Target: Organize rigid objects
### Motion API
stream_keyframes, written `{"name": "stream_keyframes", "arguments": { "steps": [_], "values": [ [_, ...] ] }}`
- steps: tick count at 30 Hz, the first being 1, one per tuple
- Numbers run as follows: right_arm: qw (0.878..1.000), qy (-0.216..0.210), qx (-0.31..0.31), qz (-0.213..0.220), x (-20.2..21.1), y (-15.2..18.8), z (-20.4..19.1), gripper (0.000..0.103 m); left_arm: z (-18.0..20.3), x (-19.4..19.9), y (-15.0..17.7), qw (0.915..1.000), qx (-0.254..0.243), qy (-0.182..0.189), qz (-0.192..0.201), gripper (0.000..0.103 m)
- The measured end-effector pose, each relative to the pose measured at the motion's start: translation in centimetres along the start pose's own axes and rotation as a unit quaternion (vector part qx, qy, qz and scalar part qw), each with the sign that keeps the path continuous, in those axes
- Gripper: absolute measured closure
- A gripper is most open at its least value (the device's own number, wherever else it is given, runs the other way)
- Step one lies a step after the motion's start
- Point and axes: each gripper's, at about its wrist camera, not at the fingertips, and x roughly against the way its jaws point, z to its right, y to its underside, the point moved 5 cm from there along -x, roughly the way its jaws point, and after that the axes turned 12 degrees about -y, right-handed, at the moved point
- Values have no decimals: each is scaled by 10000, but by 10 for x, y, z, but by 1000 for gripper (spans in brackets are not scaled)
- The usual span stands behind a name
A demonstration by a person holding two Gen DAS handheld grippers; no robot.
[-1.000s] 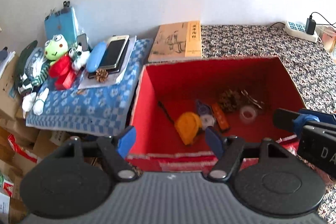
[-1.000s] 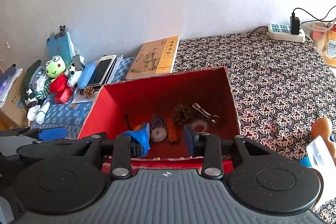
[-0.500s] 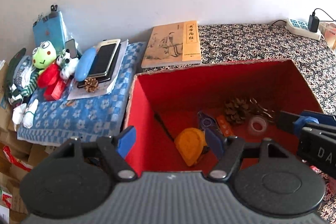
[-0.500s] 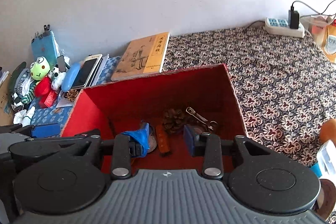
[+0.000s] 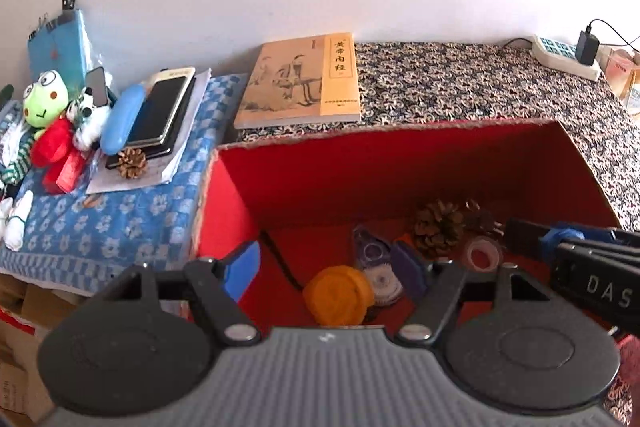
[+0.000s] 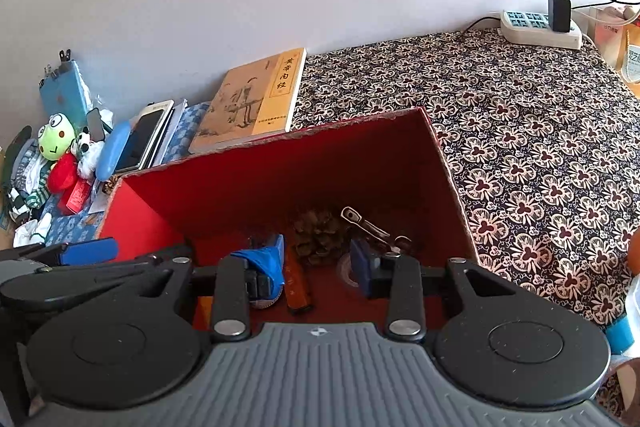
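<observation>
Several hard things are already lying in the bottom of the red box point(image 5: 400, 163): a pine cone point(image 5: 438, 227), an orange round thing point(image 5: 338, 294), a roll of clear tape point(image 5: 480, 253), a metal clasp point(image 6: 370, 227) and a brown flat piece point(image 6: 296, 283), all close together near the middle of the floor. I am holding my left gripper point(image 5: 332, 267) over the box's near edge with its jaws standing wide and nothing between them; the orange thing is showing through the gap, down on the floor. I am holding my right gripper point(image 6: 320, 263) over the same box, its jaws set narrower but also apart and gripping nothing, with the brown piece and the pine cone showing below. So the sorting is looking partly done, in my judgement. Outside the box, on the blue cloth point(image 5: 100, 227) to the left, a second pine cone point(image 5: 131, 163), a phone point(image 5: 160, 111) and a blue case point(image 5: 120, 119) are lying beside soft toys point(image 5: 46, 115), and a book point(image 5: 300, 81) is resting just behind the box. Those hard pieces are probably what is left to gather.
</observation>
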Motion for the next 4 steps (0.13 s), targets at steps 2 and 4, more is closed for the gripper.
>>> {"name": "stream_keyframes", "arguments": {
  "steps": [2, 4],
  "values": [
    [10000, -10, 27, 27, -2, -1, -1, 83, -1, -1, -1, 10000, 9, -21, 93, 33],
    [10000, -14, 53, 25, -5, -1, -2, 83, 0, -3, -3, 9999, -13, -45, 117, 33]
  ]
}}
